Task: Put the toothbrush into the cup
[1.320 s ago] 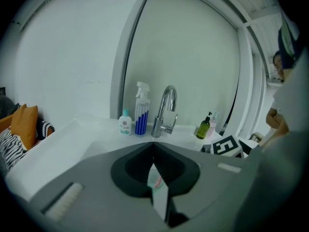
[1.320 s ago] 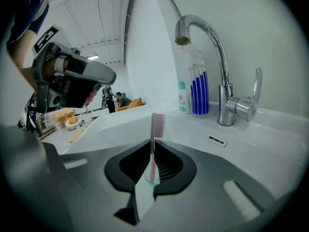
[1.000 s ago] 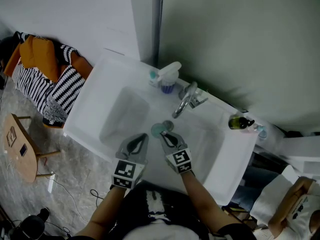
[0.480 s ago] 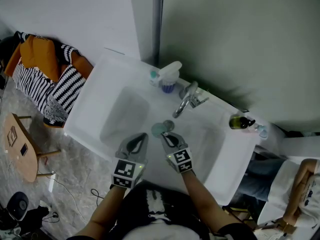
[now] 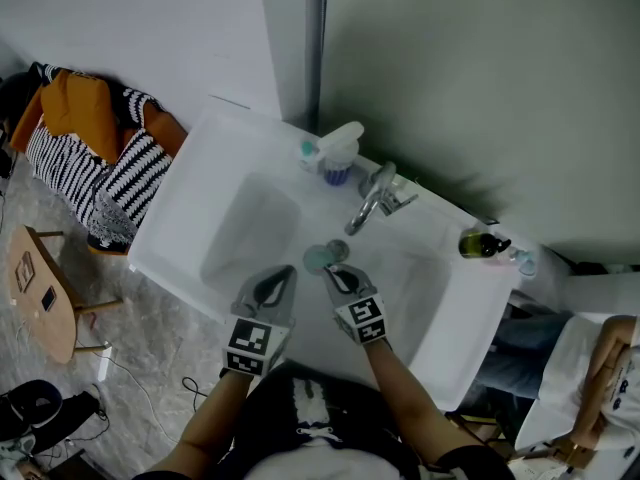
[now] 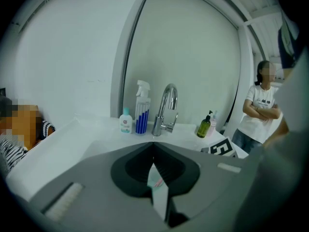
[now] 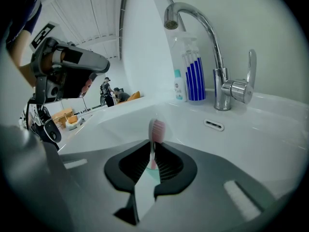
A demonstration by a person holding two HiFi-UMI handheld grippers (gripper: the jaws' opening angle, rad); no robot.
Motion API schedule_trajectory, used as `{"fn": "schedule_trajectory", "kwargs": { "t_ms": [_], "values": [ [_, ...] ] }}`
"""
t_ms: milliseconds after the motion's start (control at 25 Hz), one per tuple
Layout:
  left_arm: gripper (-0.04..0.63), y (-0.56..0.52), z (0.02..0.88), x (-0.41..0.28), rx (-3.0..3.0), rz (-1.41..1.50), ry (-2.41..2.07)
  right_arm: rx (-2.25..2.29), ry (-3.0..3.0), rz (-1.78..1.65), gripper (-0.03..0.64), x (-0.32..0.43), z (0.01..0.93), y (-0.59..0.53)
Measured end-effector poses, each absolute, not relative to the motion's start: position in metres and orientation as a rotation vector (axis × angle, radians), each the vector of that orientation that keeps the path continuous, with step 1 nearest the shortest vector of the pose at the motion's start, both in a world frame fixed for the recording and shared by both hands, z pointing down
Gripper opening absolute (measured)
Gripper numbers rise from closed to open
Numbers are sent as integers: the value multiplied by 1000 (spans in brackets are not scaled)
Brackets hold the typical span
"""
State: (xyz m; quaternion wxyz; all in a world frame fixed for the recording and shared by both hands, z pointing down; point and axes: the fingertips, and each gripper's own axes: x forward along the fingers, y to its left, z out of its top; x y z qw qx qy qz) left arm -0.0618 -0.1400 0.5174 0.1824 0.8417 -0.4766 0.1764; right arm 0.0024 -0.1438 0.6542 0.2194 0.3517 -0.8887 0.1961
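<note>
My right claw (image 5: 334,272) is clamped on the toothbrush (image 7: 157,129), bristles pointing twelve; the cup (image 5: 316,259) lies just beside at eleven o'clock.

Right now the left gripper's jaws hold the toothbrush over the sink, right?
No, it is the right gripper whose jaws hold the toothbrush over the sink; the right gripper view shows its pink bristles sticking out between them.

White sink top (image 5: 188,213), spray btl (image 5: 338,148), small btl (image 5: 308,152), tap (image 5: 372,200), green soap btl (image 5: 480,244)
</note>
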Motion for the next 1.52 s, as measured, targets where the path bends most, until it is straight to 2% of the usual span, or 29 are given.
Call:
{"fn": "schedule_trajectory", "kwargs": {
  "t_ms": [1520],
  "values": [
    [0,-137,526,-57,2356,509,-1330,1066,-2390,818,29,22,677,-152]
  ]
}}
